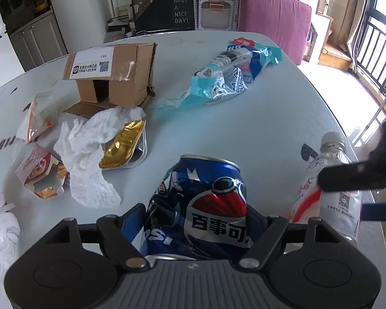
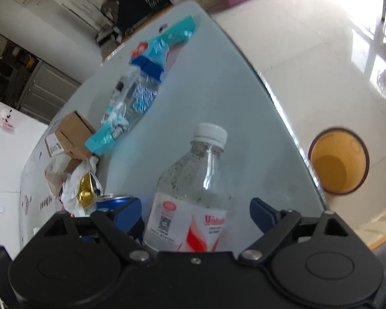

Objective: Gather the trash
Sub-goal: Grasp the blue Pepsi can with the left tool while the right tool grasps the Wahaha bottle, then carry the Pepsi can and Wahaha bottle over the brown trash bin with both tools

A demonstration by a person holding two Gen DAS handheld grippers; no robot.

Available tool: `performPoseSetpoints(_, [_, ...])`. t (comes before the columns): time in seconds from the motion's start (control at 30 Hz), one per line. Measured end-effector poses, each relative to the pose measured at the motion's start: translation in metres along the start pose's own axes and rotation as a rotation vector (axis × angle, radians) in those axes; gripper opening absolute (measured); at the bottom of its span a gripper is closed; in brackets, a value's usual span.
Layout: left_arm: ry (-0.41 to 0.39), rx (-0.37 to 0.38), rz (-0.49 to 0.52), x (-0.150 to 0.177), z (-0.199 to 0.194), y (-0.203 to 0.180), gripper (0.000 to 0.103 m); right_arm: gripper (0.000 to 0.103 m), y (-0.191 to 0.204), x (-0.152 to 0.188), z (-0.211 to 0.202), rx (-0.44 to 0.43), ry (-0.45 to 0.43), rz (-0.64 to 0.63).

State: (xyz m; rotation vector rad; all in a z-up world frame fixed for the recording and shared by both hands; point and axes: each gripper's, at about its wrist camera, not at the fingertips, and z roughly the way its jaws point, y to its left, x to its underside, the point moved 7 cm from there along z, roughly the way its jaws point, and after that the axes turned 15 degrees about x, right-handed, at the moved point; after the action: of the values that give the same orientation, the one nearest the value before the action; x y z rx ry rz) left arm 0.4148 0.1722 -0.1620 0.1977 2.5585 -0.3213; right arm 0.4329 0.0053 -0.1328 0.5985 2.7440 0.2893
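Note:
My left gripper (image 1: 196, 221) is shut on a crushed blue Pepsi can (image 1: 203, 203), which fills the gap between its blue pads just above the table. The can's rim also shows in the right wrist view (image 2: 113, 199). My right gripper (image 2: 195, 213) stands open around a clear plastic bottle (image 2: 195, 185) with a white cap and red-and-white label; its right pad is apart from the bottle. The bottle also shows in the left wrist view (image 1: 329, 188), with the right gripper's black finger (image 1: 352, 177) across it.
On the pale table (image 1: 270, 128) lie a cardboard box (image 1: 115, 74), a blue plastic wrapper (image 1: 226, 74), crumpled white tissue (image 1: 90, 154), a gold foil tray (image 1: 123, 146) and small wrappers (image 1: 41, 177). An orange bin (image 2: 338, 161) stands on the floor right of the table edge.

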Motion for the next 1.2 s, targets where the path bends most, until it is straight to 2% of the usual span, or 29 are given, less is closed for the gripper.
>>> performPoseSetpoints(0.13, [0.0, -0.002, 0.008, 0.003, -0.003, -0.001, 0.079, 0.081, 0.003, 0.015, 0.009, -0.027, 0.091, 0.004])
performPoseSetpoints(0.2, [-0.002, -0.003, 0.01, 0.005, -0.004, -0.003, 0.079, 0.078, 0.005, 0.021, 0.012, -0.034, 0.101, -0.009])
performPoseSetpoints(0.23, [-0.004, -0.004, 0.009, 0.006, -0.005, -0.003, 0.079, 0.073, 0.005, 0.023, 0.013, -0.044, 0.101, -0.009])
performPoseSetpoints(0.3, [-0.012, -0.005, 0.007, 0.009, -0.009, -0.003, 0.079, 0.072, 0.005, 0.026, 0.012, -0.068, 0.1, -0.011])
performPoseSetpoints(0.6, [-0.083, -0.019, 0.008, 0.02, -0.041, -0.016, 0.079, 0.071, 0.007, 0.035, -0.03, -0.07, -0.1, -0.274])
performPoseSetpoints(0.83, [-0.129, -0.01, 0.035, 0.026, -0.067, -0.045, 0.079, 0.071, -0.016, 0.037, -0.074, -0.048, -0.251, -0.367])
performPoseSetpoints(1.0, [-0.166, 0.012, 0.066, 0.025, -0.08, -0.081, 0.079, 0.071, -0.05, 0.029, -0.11, -0.041, -0.353, -0.384])
performPoseSetpoints(1.2, [-0.185, 0.059, 0.122, 0.02, -0.078, -0.14, 0.079, 0.071, -0.103, 0.015, -0.137, -0.015, -0.428, -0.345])
